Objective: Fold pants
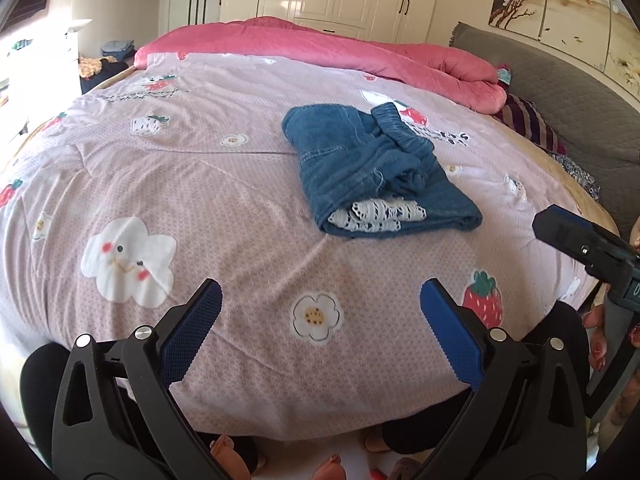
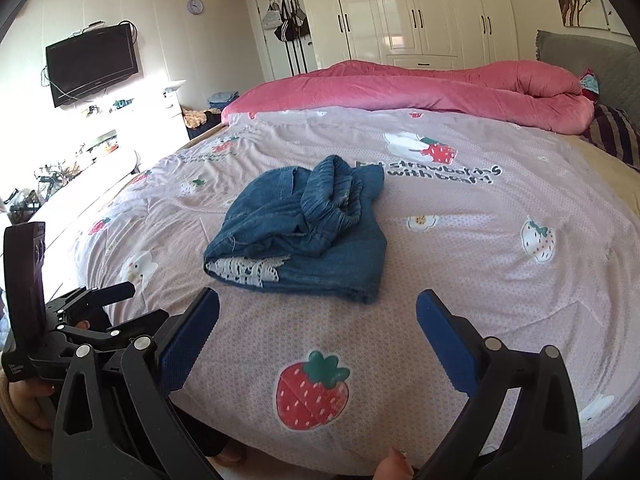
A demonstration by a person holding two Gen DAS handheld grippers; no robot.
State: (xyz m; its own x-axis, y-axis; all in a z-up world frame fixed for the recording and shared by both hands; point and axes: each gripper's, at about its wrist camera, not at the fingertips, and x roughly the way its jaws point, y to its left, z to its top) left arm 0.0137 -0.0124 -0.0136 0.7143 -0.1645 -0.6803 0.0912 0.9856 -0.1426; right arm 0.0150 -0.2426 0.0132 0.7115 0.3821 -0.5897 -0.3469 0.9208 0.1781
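A: Left hand-held gripper [image 1: 320, 312] is wide and empty; the pants [image 1: 372, 168] sit bundled mid-bed [image 1: 200, 184], apart from us; right hand-held gripper [image 2: 318, 320] gapes empty too.

B: Looks nearly folded; we'd maybe tidy that bunched waistband next.

The pants [image 1: 372, 168] [image 2: 300, 232] are blue denim, folded into a compact, roughly rectangular bundle that lies flat on the bed. A bunched, gathered waistband sits rumpled on top toward the far end. White lace trim shows at the near edge, tucked between the folded layers. The upper layer is creased and uneven rather than smoothed.
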